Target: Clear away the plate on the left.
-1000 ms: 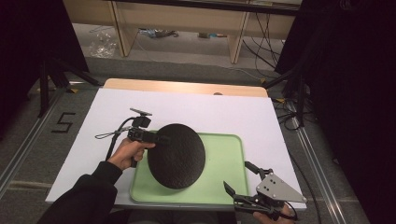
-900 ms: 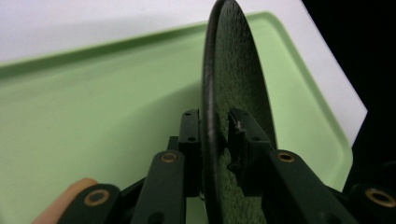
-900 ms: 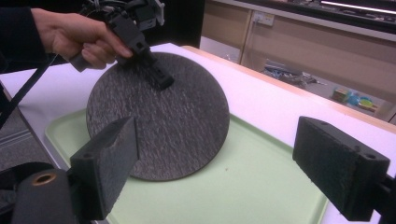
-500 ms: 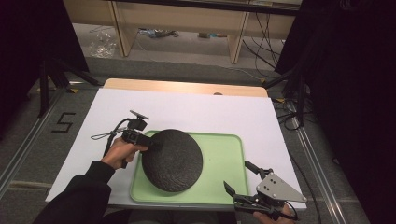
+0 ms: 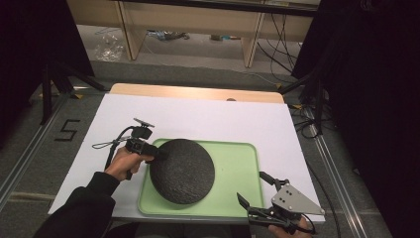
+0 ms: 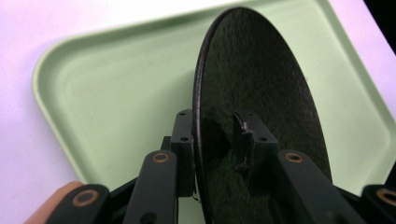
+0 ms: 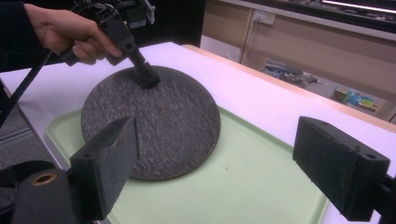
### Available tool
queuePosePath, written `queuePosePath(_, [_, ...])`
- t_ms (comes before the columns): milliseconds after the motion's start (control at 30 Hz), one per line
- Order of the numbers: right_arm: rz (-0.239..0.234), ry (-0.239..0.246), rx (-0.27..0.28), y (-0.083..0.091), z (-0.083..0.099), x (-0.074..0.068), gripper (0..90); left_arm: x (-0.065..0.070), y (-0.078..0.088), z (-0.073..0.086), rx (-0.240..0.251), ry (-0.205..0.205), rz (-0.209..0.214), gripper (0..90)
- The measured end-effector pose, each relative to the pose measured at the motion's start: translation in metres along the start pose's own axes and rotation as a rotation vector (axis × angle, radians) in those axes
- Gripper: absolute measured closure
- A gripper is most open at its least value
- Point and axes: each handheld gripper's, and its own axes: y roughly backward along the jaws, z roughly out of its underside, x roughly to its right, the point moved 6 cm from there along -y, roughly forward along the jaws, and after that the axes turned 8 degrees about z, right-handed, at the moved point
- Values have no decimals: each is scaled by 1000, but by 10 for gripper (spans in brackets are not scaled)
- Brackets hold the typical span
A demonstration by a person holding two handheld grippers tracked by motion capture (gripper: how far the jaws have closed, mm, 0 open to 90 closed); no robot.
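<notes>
A dark, rough round plate (image 5: 182, 171) lies tilted over the left half of a green tray (image 5: 237, 168). My left gripper (image 5: 157, 154) comes in from the left and is shut on the plate's left rim. In the left gripper view the plate (image 6: 261, 93) stands edge-on between the jaws above the tray (image 6: 116, 93); the jaws have just been opening a little with the rim still between them. My right gripper (image 5: 251, 187) hangs open by the tray's front right corner, holding nothing. In its view, the plate (image 7: 154, 121), the tray (image 7: 243, 186) and the left gripper (image 7: 148, 79) lie ahead.
The tray sits on a white table cover (image 5: 208, 119) with a wooden edge (image 5: 198, 92) at the back. Black curtains stand at both sides. A low wooden shelf (image 5: 193, 20) and cables (image 5: 282, 44) are on the floor beyond.
The left hand has drawn slightly left and toward the front, and the plate has shifted with it toward the tray's front left. The right gripper has stayed put.
</notes>
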Motion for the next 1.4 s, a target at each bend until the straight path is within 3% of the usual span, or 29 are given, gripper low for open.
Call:
queuePosePath(67, [1, -2, -3, -1, 0, 0, 155, 2, 0, -2, 16, -16, -5, 705])
queuePosePath(167, [-3, 2, 4, -1, 0, -1, 155, 4, -4, -3, 39, 1, -5, 713])
queuePosePath(333, [3, 3, -1, -1, 0, -1, 154, 10, -13, -2, 35, -3, 11, 711])
queuePosePath(467, [3, 0, -4, -1, 0, 0, 154, 15, -22, -4, 34, -36, -10, 691])
queuePosePath(767, [5, 2, 2, -1, 0, 0, 155, 29, -44, 0, 23, -48, 25, 671])
queuePosePath(1100, [3, 4, 2, -1, 0, 1, 155, 26, -49, 3, 2, -59, 15, 638])
queuePosePath(1400, [3, 2, -3, -2, 0, 0, 155, 29, -51, 3, 23, -55, -5, 625])
